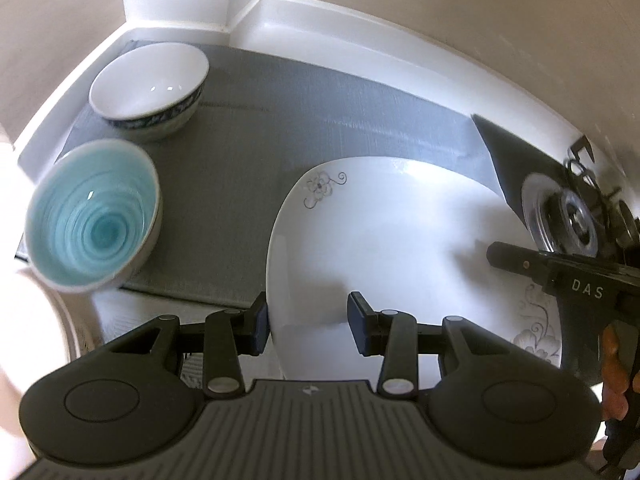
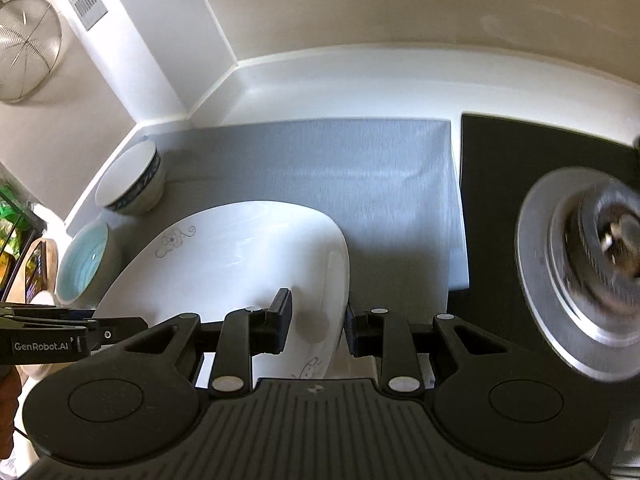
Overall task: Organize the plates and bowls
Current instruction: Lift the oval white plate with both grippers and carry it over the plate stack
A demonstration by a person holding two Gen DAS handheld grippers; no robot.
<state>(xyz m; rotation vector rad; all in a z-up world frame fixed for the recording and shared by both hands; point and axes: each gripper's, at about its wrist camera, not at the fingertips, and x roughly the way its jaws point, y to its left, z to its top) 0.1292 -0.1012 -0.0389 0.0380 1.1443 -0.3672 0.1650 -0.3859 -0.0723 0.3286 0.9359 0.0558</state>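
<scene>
A large white square plate with flower prints lies partly on the grey mat. My left gripper is open, its fingers either side of the plate's left rim. My right gripper is open, its fingers either side of the plate's right rim. A teal bowl and a white bowl with a blue band stand on the mat's left side.
A black stovetop with a metal burner lies right of the mat. White backsplash edges the counter behind. A wire strainer hangs on the left wall.
</scene>
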